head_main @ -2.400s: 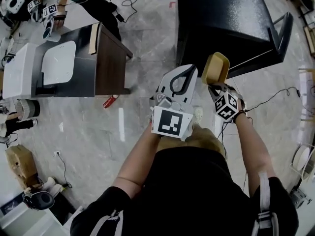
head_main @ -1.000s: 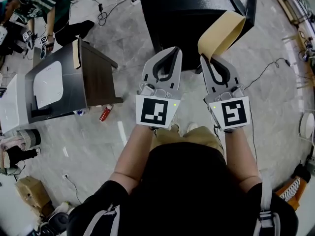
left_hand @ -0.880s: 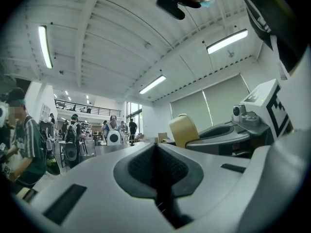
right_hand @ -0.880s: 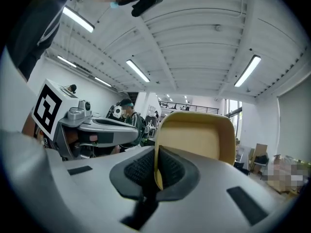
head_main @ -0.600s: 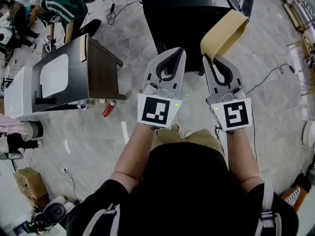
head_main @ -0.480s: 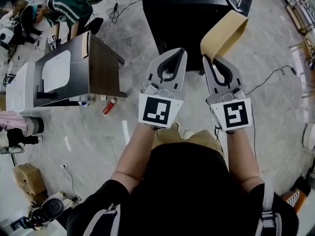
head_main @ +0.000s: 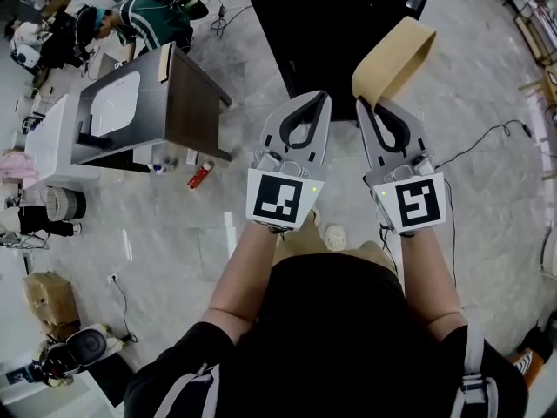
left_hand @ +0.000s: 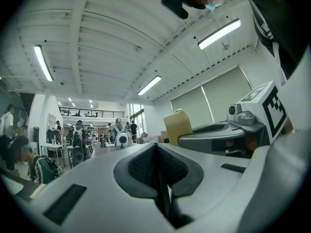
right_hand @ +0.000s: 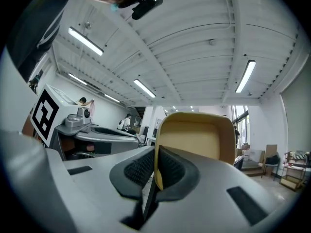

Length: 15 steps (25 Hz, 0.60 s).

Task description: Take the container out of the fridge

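Over the marble floor [head_main: 174, 259], the right gripper [head_main: 370, 103] has its jaws clamped on the rim of the tan container [head_main: 396, 55] and should grip firmly, while the left gripper [head_main: 315, 98] has empty jaws pressed together.

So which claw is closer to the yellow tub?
Right. The right gripper holds the tan container by its rim; the left gripper, shut and empty, is alongside, not touching.

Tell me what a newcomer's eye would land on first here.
First the tan container, pinched by its rim in the shut right gripper and held out in front of the person, above a black cabinet. Next the left gripper right beside it, shut and empty. Off to the left stands a grey desk on the marble floor.
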Available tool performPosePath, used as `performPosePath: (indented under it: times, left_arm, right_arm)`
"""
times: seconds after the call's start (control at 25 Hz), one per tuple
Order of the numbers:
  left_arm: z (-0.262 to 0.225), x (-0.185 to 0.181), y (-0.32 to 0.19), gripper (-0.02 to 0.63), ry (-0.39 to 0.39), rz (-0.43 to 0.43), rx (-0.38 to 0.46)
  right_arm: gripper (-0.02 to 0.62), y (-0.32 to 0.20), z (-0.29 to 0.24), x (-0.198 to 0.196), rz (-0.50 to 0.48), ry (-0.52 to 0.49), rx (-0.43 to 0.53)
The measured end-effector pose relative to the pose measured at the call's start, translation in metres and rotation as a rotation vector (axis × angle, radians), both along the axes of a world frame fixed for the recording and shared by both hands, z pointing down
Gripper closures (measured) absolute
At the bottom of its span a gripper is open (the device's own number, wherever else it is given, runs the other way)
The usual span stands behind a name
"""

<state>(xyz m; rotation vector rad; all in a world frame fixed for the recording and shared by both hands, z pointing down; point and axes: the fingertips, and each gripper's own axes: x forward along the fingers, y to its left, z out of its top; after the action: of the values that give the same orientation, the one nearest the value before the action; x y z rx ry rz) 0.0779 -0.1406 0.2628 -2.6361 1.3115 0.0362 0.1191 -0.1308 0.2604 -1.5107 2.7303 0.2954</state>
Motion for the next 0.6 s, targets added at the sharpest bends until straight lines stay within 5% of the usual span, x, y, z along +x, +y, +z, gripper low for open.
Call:
performPosePath:
  times: [0.4, 0.6]
  left_arm:
    - [-0.017, 0.040, 0.088, 0.581, -0.055, 0.014, 0.058]
    - [-0.022, 0.043, 0.100, 0.581, -0.057, -0.007, 0.075]
  right_arm:
    - [0.557, 0.083, -0.020, 0.024, -0.052, -0.049, 0.026]
    - [0.557, 0.094, -0.010, 0.038, -0.054, 0.008, 0.011]
